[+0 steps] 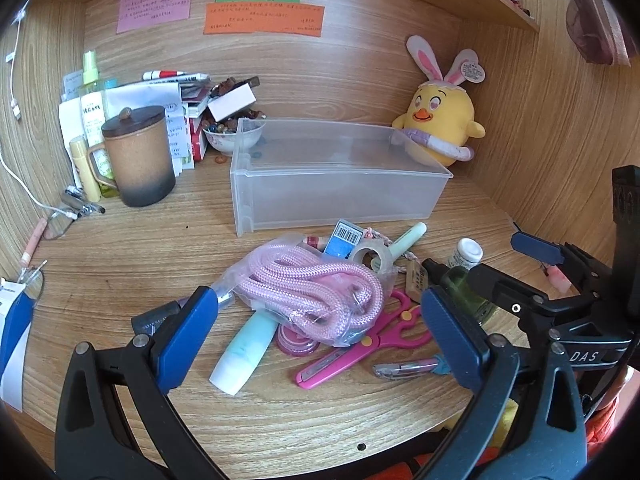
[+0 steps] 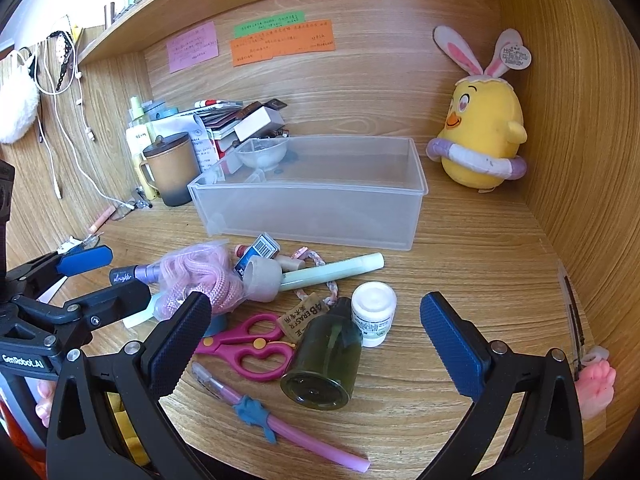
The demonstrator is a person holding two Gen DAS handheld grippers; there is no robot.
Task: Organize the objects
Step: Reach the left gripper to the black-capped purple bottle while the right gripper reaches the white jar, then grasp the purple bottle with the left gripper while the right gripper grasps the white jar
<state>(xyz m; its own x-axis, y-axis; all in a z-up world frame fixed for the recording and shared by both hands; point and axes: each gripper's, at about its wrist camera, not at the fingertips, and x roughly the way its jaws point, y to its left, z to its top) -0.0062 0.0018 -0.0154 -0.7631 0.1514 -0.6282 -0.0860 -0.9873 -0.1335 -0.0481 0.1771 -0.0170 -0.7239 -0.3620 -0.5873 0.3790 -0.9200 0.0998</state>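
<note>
A clear plastic bin (image 1: pixel 340 184) (image 2: pixel 320 208) stands empty on the desk. In front of it lies a pile: bagged pink rope (image 1: pixel 316 292) (image 2: pixel 204 276), pink scissors (image 1: pixel 360 344) (image 2: pixel 248 344), a mint tube (image 1: pixel 244 356), a tape roll (image 1: pixel 372 258) (image 2: pixel 262 278), a green marker (image 1: pixel 406 240) (image 2: pixel 332 272), a dark green bottle (image 2: pixel 324 360), a white bottle (image 2: pixel 374 312) (image 1: pixel 466 252) and a pink pen (image 2: pixel 280 424). My left gripper (image 1: pixel 320 332) is open over the rope. My right gripper (image 2: pixel 316 340) is open over the green bottle.
A brown lidded mug (image 1: pixel 138 156) (image 2: pixel 172 168), bottles, papers and a bead bowl (image 1: pixel 232 136) crowd the back left. A yellow chick plush (image 1: pixel 438 120) (image 2: pixel 482 132) stands at the back right corner. Wooden walls close the desk at back and right.
</note>
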